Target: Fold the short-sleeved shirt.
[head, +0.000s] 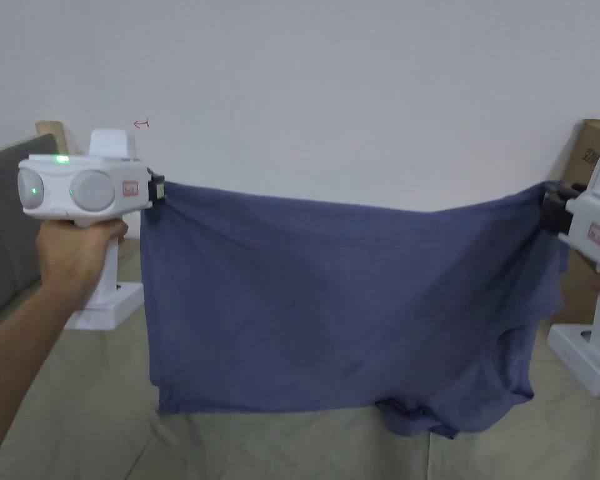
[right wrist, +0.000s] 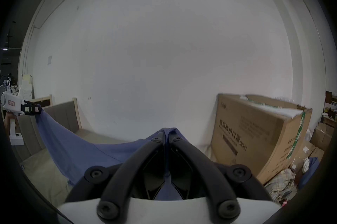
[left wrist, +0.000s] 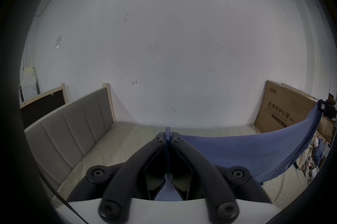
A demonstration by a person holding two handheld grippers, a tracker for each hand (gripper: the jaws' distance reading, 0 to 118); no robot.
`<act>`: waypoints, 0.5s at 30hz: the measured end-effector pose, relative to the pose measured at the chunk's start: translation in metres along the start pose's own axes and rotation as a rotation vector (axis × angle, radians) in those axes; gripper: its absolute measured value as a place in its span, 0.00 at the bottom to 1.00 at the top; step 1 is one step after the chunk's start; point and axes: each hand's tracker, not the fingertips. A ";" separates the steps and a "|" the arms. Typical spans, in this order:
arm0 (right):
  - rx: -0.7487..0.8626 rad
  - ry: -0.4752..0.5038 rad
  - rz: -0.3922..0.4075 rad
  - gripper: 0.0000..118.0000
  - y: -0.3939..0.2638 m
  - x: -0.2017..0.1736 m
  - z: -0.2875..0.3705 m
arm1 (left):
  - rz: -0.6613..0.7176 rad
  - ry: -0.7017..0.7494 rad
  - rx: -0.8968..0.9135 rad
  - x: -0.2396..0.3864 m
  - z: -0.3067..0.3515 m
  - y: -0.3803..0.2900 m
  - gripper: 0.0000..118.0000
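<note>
A blue short-sleeved shirt (head: 330, 300) hangs stretched in the air between the two grippers, sagging a little in the middle, its lower edge near the beige bed surface (head: 74, 406). My left gripper (head: 157, 187) is shut on the shirt's upper left corner; in the left gripper view its jaws pinch a fold of blue cloth (left wrist: 168, 134). My right gripper (head: 552, 209) is shut on the upper right corner, and blue fabric (right wrist: 166, 132) bunches between its jaws in the right gripper view. A sleeve and crumpled fabric (head: 455, 400) dangle at the lower right.
A grey padded headboard (head: 5, 237) rises at the left, a white wall behind. A large cardboard box (head: 589, 156) stands at the right, with more boxes and a heap of clothes (right wrist: 280, 186) beside it.
</note>
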 end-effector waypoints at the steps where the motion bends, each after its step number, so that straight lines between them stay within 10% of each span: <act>1: -0.023 0.001 -0.003 0.00 -0.013 0.001 -0.006 | -0.004 0.002 -0.018 0.000 -0.006 -0.013 0.00; 15: -0.290 0.047 -0.164 0.00 -0.184 0.002 0.047 | 0.009 -0.039 -0.263 -0.013 0.030 -0.193 0.00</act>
